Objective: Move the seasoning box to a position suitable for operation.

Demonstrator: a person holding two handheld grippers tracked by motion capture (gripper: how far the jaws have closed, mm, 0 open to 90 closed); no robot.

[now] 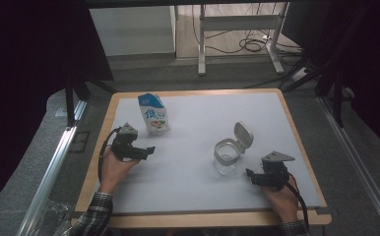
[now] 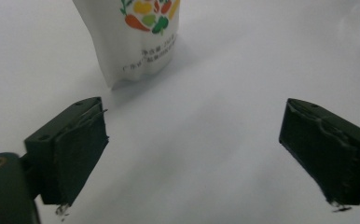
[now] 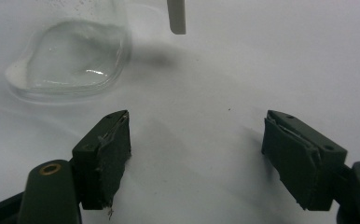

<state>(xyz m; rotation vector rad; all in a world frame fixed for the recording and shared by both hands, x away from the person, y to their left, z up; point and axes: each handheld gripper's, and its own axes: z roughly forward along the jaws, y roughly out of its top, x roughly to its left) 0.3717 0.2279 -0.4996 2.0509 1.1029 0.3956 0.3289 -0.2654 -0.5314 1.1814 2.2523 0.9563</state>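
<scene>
Glass jar [image 1: 227, 158] beside right tool [image 1: 250, 176]

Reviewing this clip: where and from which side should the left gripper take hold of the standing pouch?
Probably the upper part of the pouch, near its blue top, where it looks narrower than the bulging base. It stands upright, just ahead of the open left gripper, so a level approach from the person's side, jaws closing across its width, seems best; gripping low could crush or tip it.
</scene>
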